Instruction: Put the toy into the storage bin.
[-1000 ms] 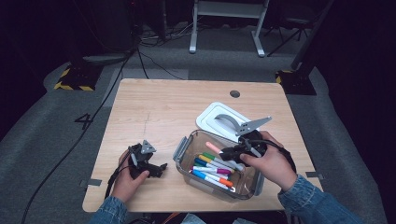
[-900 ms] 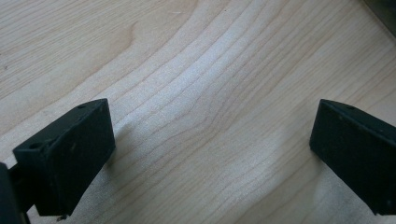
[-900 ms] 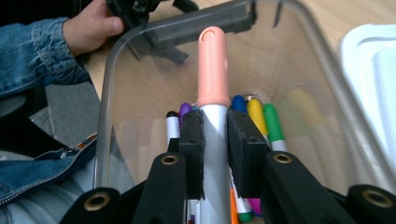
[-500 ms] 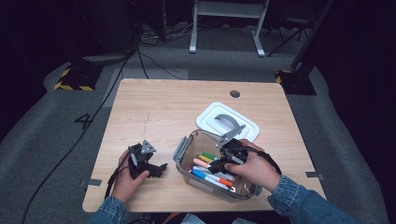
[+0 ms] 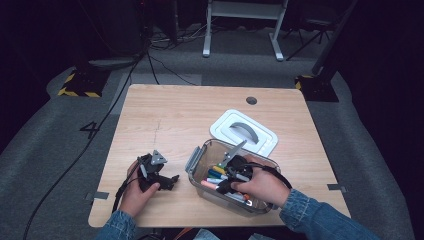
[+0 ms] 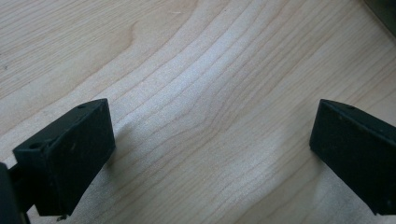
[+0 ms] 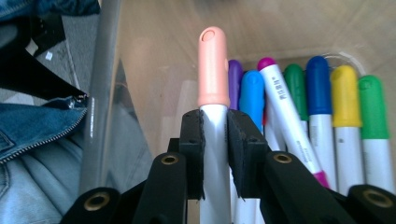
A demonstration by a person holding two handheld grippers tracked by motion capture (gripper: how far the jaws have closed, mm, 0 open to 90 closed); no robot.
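My right gripper (image 7: 215, 154) is shut on a white marker with a peach cap (image 7: 214, 70), which points away from the jaws. In the high view the right gripper (image 5: 226, 183) is low inside the clear plastic bin (image 5: 196, 159), and the peach-capped marker (image 5: 210, 184) lies near the bin's front left. Several other markers (image 7: 322, 107) with purple, blue, green and yellow caps lie side by side in the bin. My left gripper (image 5: 170, 181) rests on the table left of the bin. Its jaws stand open (image 6: 210, 154) over bare wood with nothing between them.
The bin's white lid (image 5: 243, 131) with a grey handle lies on the wooden table (image 5: 165, 115) just behind the bin. The clear bin wall (image 7: 100, 93) stands close on the left of the right gripper. A denim sleeve (image 5: 310, 215) crosses the table's front right.
The right hand has moved left and down, from the bin's right rim to low inside the bin among the markers. The left gripper has stayed where it was.
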